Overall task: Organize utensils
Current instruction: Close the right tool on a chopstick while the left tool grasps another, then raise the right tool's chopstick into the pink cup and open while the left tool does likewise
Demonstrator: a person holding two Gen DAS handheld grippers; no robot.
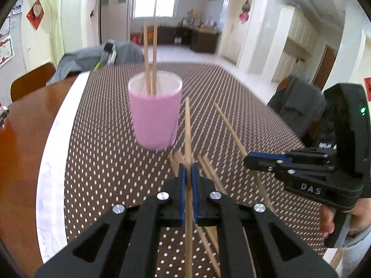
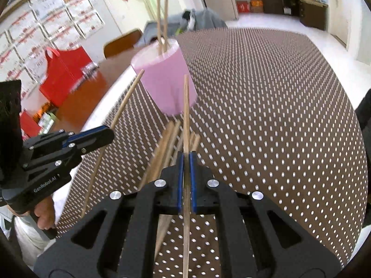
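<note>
We hold 1 chopstick in each claw. The left gripper (image 1: 189, 173) is pinched tight on a wooden chopstick (image 1: 187, 125), which points up and away from us between the blue pads (image 1: 182, 185). The right gripper (image 2: 186, 164) is pinched tight on another chopstick (image 2: 186, 106) the same way. In the left wrist view we see the right gripper (image 1: 252, 159) from the side, with its stick (image 1: 228, 127) slanting up toward the cup. In the right wrist view we see the left gripper (image 2: 104, 134) from the side too, with its stick (image 2: 126, 99) slanting up.

The pink cup (image 1: 155, 115) stands upright on the brown dotted mat (image 1: 104, 162), near the middle of the table and closer to the mat's left white edge (image 1: 53, 150). 2 chopsticks (image 1: 150, 58) already stand in the cup and lean against its rim.

More loose chopsticks (image 2: 167, 143) lie flat on the mat in a small pile, between the cup and our grippers. Both held sticks are up in the air above that pile, near the cup but apart from it.

A red bag (image 2: 62, 74) sits on the bare wooden table (image 1: 20, 139) past the mat's left edge.
</note>
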